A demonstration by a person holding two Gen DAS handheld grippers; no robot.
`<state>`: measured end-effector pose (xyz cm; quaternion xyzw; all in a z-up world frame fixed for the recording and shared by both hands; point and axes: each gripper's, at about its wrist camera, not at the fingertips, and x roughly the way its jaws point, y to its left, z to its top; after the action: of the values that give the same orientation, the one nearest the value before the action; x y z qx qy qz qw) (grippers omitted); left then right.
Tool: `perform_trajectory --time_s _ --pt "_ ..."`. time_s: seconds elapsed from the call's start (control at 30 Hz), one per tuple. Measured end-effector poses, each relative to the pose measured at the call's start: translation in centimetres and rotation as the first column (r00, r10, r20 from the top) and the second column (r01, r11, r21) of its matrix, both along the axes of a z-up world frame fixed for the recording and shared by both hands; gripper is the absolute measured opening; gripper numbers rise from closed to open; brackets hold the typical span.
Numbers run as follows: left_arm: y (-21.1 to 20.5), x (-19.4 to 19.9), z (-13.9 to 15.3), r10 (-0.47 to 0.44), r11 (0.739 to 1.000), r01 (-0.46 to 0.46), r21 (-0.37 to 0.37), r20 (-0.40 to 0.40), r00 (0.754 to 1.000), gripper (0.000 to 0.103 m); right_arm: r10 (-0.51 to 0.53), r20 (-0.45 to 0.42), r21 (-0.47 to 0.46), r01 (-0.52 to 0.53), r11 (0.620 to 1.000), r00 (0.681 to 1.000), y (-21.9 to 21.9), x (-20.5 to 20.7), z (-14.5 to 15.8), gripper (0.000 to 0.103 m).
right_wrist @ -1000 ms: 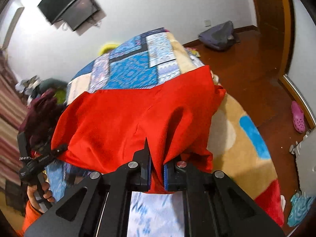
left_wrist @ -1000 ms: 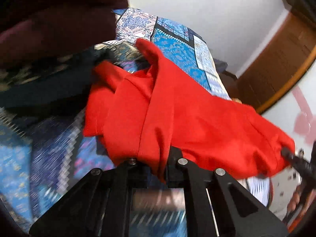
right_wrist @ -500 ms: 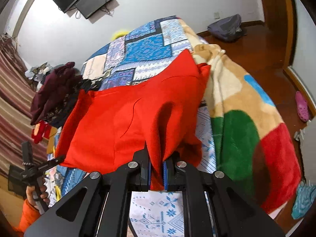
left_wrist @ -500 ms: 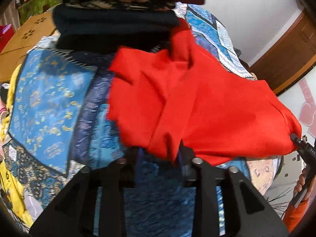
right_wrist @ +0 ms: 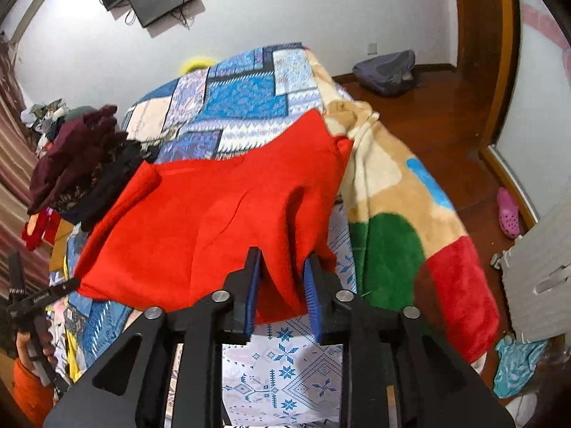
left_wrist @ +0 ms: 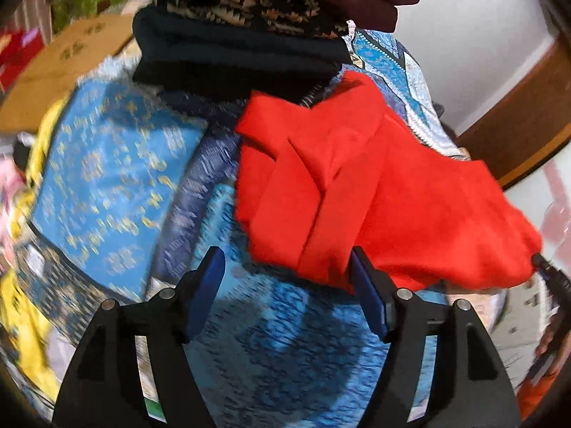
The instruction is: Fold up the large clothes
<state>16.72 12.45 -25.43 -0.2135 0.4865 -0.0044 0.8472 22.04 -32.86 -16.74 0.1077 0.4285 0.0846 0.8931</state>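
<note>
A red garment point(left_wrist: 357, 192) lies folded and rumpled on the blue patterned bedspread point(left_wrist: 107, 178). My left gripper point(left_wrist: 287, 278) is open, its jaws wide apart, with the garment's near edge just in front of it. In the right wrist view the red garment point(right_wrist: 200, 224) spreads across the bed. My right gripper point(right_wrist: 282, 278) is open, its blue pads apart, and a fold of the red cloth hangs loose between them.
A stack of folded dark clothes point(left_wrist: 249, 28) sits behind the red garment, also seen at the left in the right wrist view point(right_wrist: 82, 164). A multicoloured fleece blanket point(right_wrist: 399, 214) drapes off the bed's right side. Wooden floor point(right_wrist: 446, 114), a bag and a pink shoe lie beyond.
Both grippers have opened and let go of the red garment, which has dropped onto the bed. The left gripper has pulled back a little from the cloth.
</note>
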Motion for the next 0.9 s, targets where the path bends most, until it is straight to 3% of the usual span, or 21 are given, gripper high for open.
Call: perform_trajectory --time_s 0.17,0.23,0.3,0.43,0.6,0.73,0.9 --pt "-0.7 -0.4 -1.9 0.016 0.986 -0.026 -0.166 -0.059 0.998 0.071 -0.030 0.090 -0.068 0.036 0.997 0.995 0.2 -0.7 2.4 0.039" --pt "-0.9 -0.3 -2.7 0.016 0.975 -0.033 -0.222 -0.079 0.997 0.071 -0.025 0.116 -0.065 0.033 0.997 0.993 0.7 -0.8 3.1 0.054" --pt "-1.2 0.0 -3.3 0.027 0.970 -0.047 -0.237 -0.084 0.996 0.071 0.005 0.126 -0.065 0.003 0.998 0.992 1.6 -0.5 3.4 0.056" --pt "-2.1 1.7 -2.8 0.033 0.981 -0.040 -0.188 -0.038 0.999 0.071 0.136 0.068 -0.062 -0.132 0.989 0.988 5.2 1.5 2.7 0.056" --pt "-2.4 4.0 -3.1 0.089 0.984 -0.090 -0.153 -0.012 0.996 0.076 0.315 -0.027 -0.077 -0.316 0.946 0.949 11.6 4.1 0.1 0.056" --pt "-2.0 4.7 -3.2 0.148 0.971 -0.145 -0.190 0.001 0.989 0.077 0.387 -0.102 -0.101 -0.396 0.913 0.917 15.5 5.8 -2.7 0.056" --pt "-2.0 4.3 -2.3 0.102 0.952 -0.088 -0.292 0.032 0.994 0.077 0.383 -0.160 -0.155 -0.407 0.900 0.910 17.4 6.7 -6.0 0.057"
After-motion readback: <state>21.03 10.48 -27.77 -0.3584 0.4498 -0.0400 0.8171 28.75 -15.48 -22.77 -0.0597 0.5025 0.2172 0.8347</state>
